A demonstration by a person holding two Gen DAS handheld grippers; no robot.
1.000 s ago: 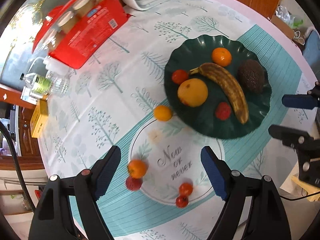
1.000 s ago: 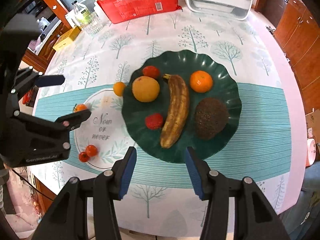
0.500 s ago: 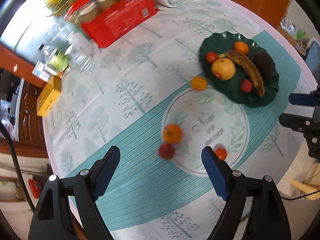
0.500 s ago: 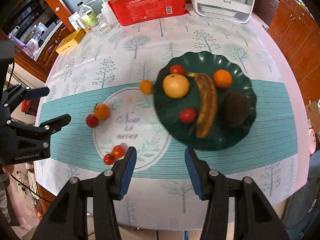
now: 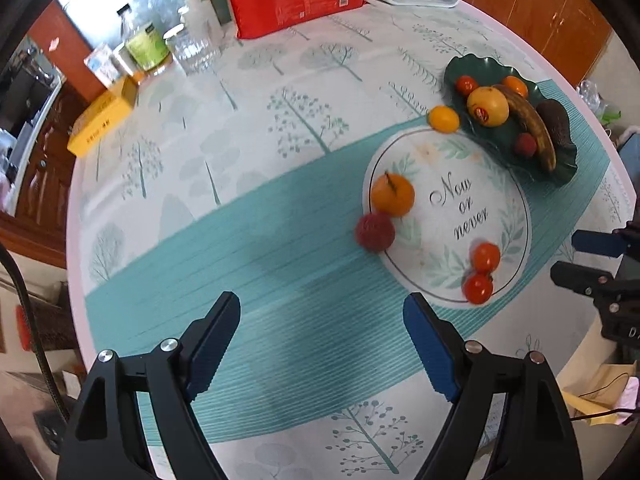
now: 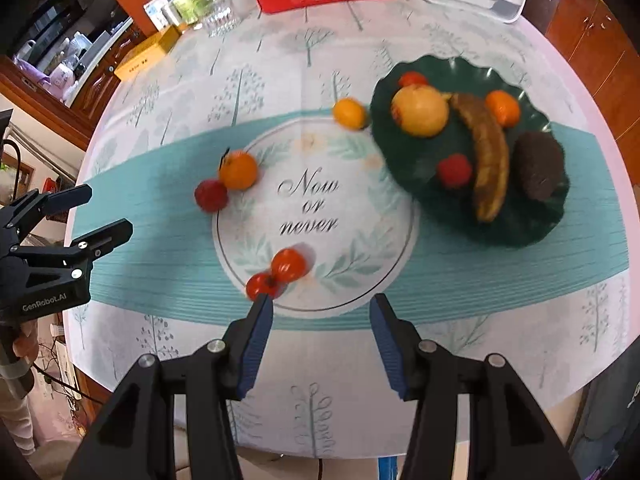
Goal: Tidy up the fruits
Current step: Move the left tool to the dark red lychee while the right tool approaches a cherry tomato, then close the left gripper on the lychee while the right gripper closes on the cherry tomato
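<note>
Fruits (image 6: 238, 170) loose mid-table, off plate (image 6: 516, 232) | both hand-held grippers (image 5: 322, 334) (image 6: 322, 322) released, empty

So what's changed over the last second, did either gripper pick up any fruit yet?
No. Both the left gripper and right gripper have swung away from the green plate toward the loose fruit: the plate has slid off to the side in both views. Both remain open and empty. The tomatoes, orange and the rest of the fruit have not moved.
</note>
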